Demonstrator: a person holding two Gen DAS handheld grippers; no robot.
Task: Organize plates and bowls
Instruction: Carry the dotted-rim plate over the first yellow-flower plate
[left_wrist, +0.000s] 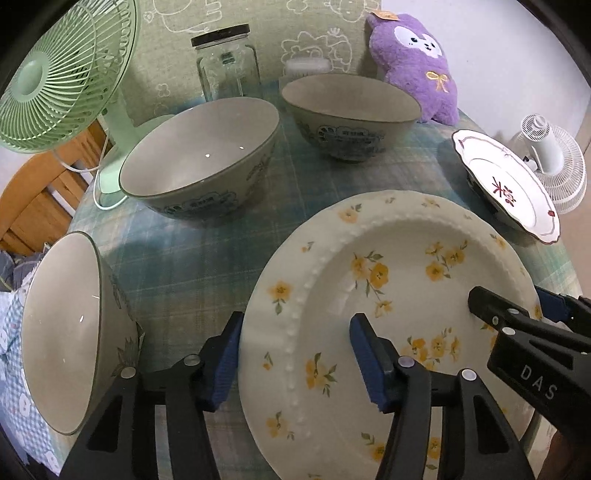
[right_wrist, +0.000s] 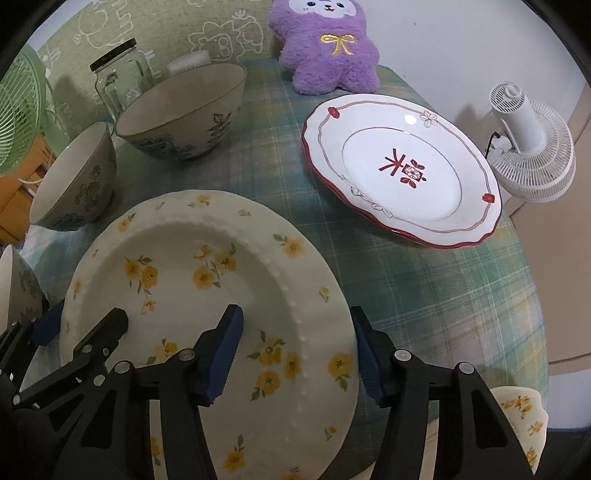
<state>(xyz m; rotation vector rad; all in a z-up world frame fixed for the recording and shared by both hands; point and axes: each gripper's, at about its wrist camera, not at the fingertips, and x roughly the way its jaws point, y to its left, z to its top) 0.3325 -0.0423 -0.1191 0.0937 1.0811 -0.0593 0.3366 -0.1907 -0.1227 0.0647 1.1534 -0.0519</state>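
A cream plate with yellow flowers (left_wrist: 399, 295) lies near the front of the table; it also shows in the right wrist view (right_wrist: 221, 280). My left gripper (left_wrist: 295, 358) is open and straddles the plate's left rim. My right gripper (right_wrist: 295, 354) is open and straddles its right rim; it shows in the left wrist view (left_wrist: 517, 306). A white plate with a red rim (right_wrist: 402, 166) lies to the right. Three grey-green bowls stand to the left and back: near left (left_wrist: 70, 328), middle (left_wrist: 199, 155), far (left_wrist: 351, 114).
A green fan (left_wrist: 62, 74) stands back left, a glass jar (left_wrist: 227, 62) and a purple plush toy (right_wrist: 327, 44) at the back, and a white fan (right_wrist: 532, 144) off the right edge. Another flowered piece (right_wrist: 521, 417) sits at the front right. The table has a plaid cloth (right_wrist: 424, 295).
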